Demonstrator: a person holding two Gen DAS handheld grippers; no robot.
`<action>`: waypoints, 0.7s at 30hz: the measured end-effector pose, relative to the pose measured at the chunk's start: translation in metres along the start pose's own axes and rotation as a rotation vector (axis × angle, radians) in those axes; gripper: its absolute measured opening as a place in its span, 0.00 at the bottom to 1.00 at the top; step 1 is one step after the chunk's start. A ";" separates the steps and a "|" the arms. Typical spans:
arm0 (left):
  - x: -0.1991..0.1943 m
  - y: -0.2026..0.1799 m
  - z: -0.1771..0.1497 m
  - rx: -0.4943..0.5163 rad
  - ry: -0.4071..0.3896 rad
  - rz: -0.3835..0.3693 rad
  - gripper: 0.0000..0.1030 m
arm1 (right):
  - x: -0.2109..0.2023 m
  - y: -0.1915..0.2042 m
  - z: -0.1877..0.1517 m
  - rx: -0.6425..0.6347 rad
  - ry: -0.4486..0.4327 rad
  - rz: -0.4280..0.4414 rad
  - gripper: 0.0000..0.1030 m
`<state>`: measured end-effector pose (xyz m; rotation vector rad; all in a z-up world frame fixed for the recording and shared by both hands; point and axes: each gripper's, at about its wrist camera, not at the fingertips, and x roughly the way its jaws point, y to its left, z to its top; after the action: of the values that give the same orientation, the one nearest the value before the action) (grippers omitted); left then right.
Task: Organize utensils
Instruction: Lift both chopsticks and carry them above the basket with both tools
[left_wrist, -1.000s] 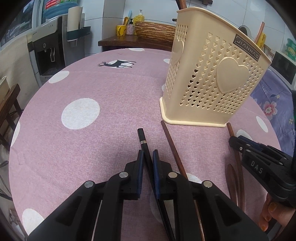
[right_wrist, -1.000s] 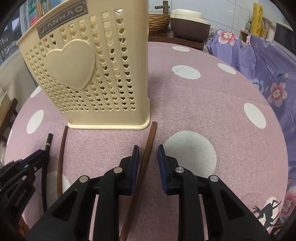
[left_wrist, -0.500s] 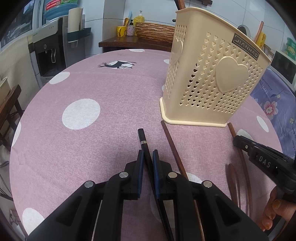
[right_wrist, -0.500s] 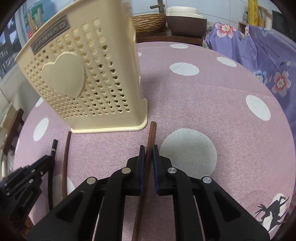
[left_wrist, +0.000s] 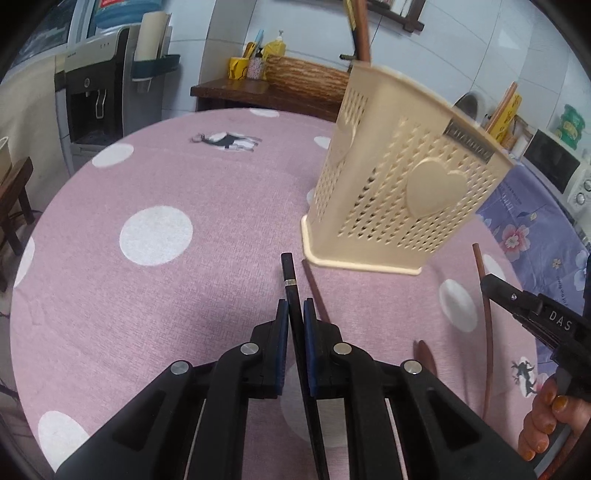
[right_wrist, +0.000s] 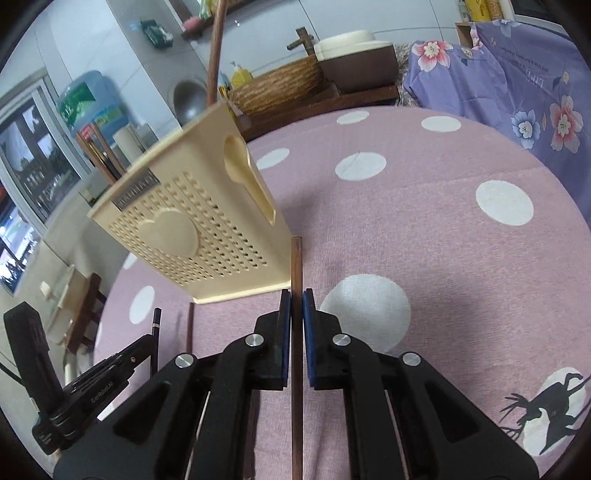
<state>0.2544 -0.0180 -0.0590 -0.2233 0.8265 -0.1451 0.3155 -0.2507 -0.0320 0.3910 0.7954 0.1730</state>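
My left gripper (left_wrist: 293, 314) is shut on a black chopstick (left_wrist: 288, 269), low over the pink dotted tablecloth (left_wrist: 155, 229). A brown chopstick (left_wrist: 314, 291) lies on the cloth just right of it. The cream perforated utensil holder (left_wrist: 399, 192) stands beyond, with some sticks (left_wrist: 360, 33) upright in it. My right gripper (right_wrist: 295, 306) is shut on another brown chopstick (right_wrist: 296, 266), raised off the cloth beside the holder (right_wrist: 192, 229). In the right wrist view the left gripper (right_wrist: 147, 341) and its black chopstick (right_wrist: 156, 325) appear at lower left. The right gripper (left_wrist: 487, 284) shows at the right edge of the left wrist view.
A further brown utensil (left_wrist: 424, 354) lies on the cloth between the grippers. A person's fingers (left_wrist: 546, 417) hold the right gripper. Behind the round table are a wooden side table with a wicker basket (left_wrist: 306, 75), a water dispenser (left_wrist: 96, 96) and purple floral cloth (right_wrist: 517, 81).
The right gripper's jaws closed on the brown chopstick, then it rose and rolled, lifting the stick off the cloth. The left gripper kept its grip and place.
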 end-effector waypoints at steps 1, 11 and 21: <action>-0.007 -0.001 0.002 0.001 -0.016 -0.011 0.09 | -0.006 -0.001 0.001 0.000 -0.013 0.009 0.07; -0.087 -0.001 0.033 0.027 -0.212 -0.063 0.08 | -0.093 0.006 0.025 -0.087 -0.193 0.062 0.07; -0.116 0.000 0.053 0.047 -0.313 -0.016 0.08 | -0.132 0.012 0.042 -0.145 -0.279 0.052 0.07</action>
<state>0.2163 0.0145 0.0584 -0.2027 0.5094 -0.1404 0.2543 -0.2899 0.0865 0.2907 0.4953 0.2177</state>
